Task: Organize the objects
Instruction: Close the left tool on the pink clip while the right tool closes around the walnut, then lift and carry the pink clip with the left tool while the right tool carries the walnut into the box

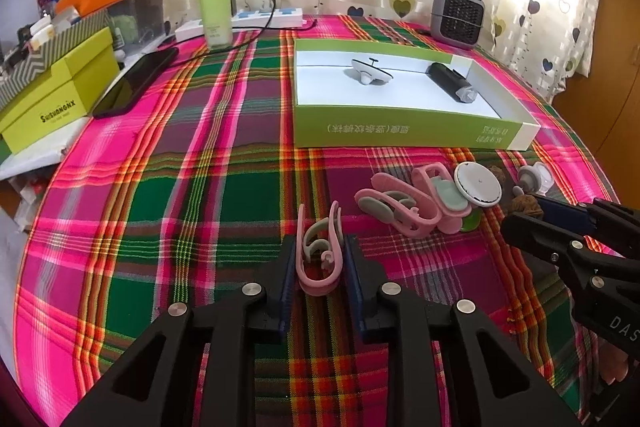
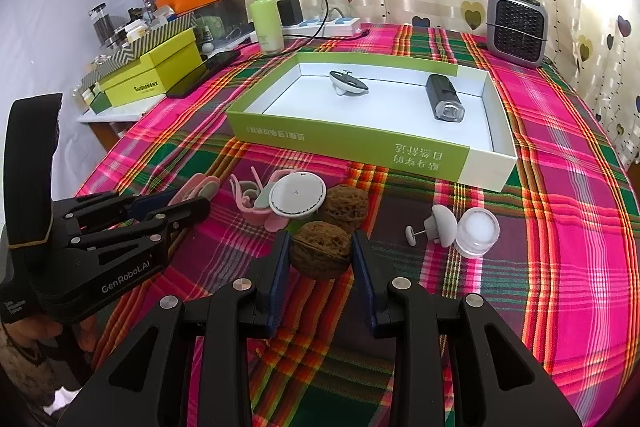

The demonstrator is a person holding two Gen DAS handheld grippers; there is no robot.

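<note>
Pink clip (image 1: 319,259) sits pinched in your left gripper (image 1: 320,247) just above the plaid cloth (image 1: 224,155), your right gripper (image 2: 320,247) clamps a walnut (image 2: 320,249) beside its twin (image 2: 344,205), and beyond lies the green-walled box (image 2: 352,137) holding a black torch (image 2: 444,97).

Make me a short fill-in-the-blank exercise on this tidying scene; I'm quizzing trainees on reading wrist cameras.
1. The left gripper is shut on a pink ____.
2. The right gripper is shut on a ____.
3. The green box holds ____ objects: a black flashlight and a spinning top.
4. The white round disc lies ____ the green box, on the plaid cloth.

Missing words: clip; walnut; two; outside
</note>
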